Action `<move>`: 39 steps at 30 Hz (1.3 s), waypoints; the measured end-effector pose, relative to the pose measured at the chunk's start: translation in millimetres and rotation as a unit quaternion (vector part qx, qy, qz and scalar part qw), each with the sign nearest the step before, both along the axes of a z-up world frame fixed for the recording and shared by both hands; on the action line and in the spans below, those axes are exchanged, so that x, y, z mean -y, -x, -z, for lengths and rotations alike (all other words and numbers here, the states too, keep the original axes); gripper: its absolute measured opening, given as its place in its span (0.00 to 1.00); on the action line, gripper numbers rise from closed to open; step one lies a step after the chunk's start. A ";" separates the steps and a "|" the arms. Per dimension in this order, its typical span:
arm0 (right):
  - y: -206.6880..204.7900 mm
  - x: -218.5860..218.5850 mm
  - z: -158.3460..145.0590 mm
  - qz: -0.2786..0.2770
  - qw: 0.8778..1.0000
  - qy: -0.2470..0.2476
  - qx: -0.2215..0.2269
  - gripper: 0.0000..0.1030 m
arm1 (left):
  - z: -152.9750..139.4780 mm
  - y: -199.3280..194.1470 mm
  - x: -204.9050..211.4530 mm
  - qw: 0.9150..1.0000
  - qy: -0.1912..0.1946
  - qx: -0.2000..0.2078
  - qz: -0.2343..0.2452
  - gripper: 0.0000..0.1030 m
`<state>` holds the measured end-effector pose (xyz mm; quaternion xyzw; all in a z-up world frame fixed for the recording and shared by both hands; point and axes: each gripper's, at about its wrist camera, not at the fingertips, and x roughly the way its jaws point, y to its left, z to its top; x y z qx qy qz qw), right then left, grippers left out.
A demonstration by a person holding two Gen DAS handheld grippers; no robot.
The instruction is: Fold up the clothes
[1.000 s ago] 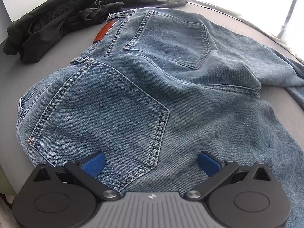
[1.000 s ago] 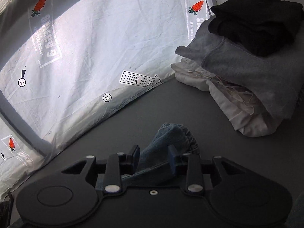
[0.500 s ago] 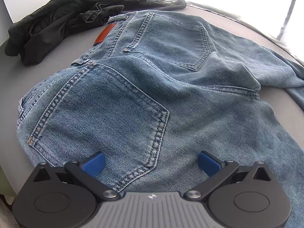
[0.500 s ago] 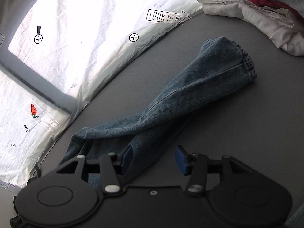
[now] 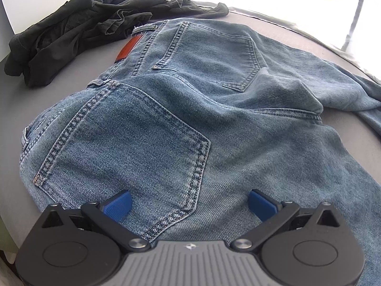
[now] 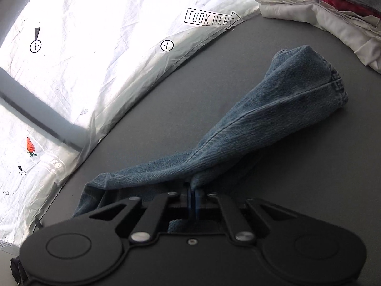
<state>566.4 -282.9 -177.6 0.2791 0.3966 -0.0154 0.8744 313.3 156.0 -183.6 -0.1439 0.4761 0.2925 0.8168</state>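
Note:
Blue jeans [image 5: 190,119] lie seat-up on the grey surface [image 5: 14,147], both back pockets and a brown waist patch [image 5: 128,48] showing. My left gripper [image 5: 189,203] hovers open just above the near pocket, its blue pads [image 5: 119,205] wide apart with nothing between them. In the right wrist view one jeans leg [image 6: 273,119] stretches away to its hem at the upper right. My right gripper [image 6: 193,194] has its jaws closing tight, and a pinched fold of that leg sits between the pads.
A crumpled heap of dark clothes [image 5: 71,35] lies beyond the waistband at the far left. A stack of folded white, red and grey clothes [image 6: 321,16] sits at the far right. White printed sheeting [image 6: 95,47] borders the grey surface [image 6: 297,202].
My right gripper drew back along the jeans leg, opened wider, then closed on a fold of it. The left gripper and the seat of the jeans stayed put.

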 end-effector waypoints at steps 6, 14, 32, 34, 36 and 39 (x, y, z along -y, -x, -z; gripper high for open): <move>22.8 12.1 -87.6 -0.023 0.984 0.107 0.141 0.03 | 1.5 -0.9 2.2 1.000 -0.005 0.007 0.000 1.00; 52.6 31.6 -129.5 -0.026 0.968 0.170 0.184 0.03 | 3.9 -1.0 0.1 1.000 -0.010 0.015 0.003 1.00; 97.8 78.9 -28.6 0.006 0.981 0.194 0.024 0.37 | 5.1 -8.1 5.0 1.000 -0.015 0.018 -0.007 1.00; 94.5 86.1 -23.1 0.012 0.980 0.199 0.012 0.36 | 5.0 -8.3 5.9 1.000 -0.015 0.018 -0.008 1.00; 90.6 92.8 -19.2 0.015 0.979 0.204 0.004 0.31 | 5.1 -8.3 5.7 1.000 -0.016 0.018 -0.008 1.00; 80.1 99.1 -24.1 0.008 0.973 0.229 0.019 0.19 | 5.2 -8.1 4.9 1.000 -0.016 0.018 -0.007 1.00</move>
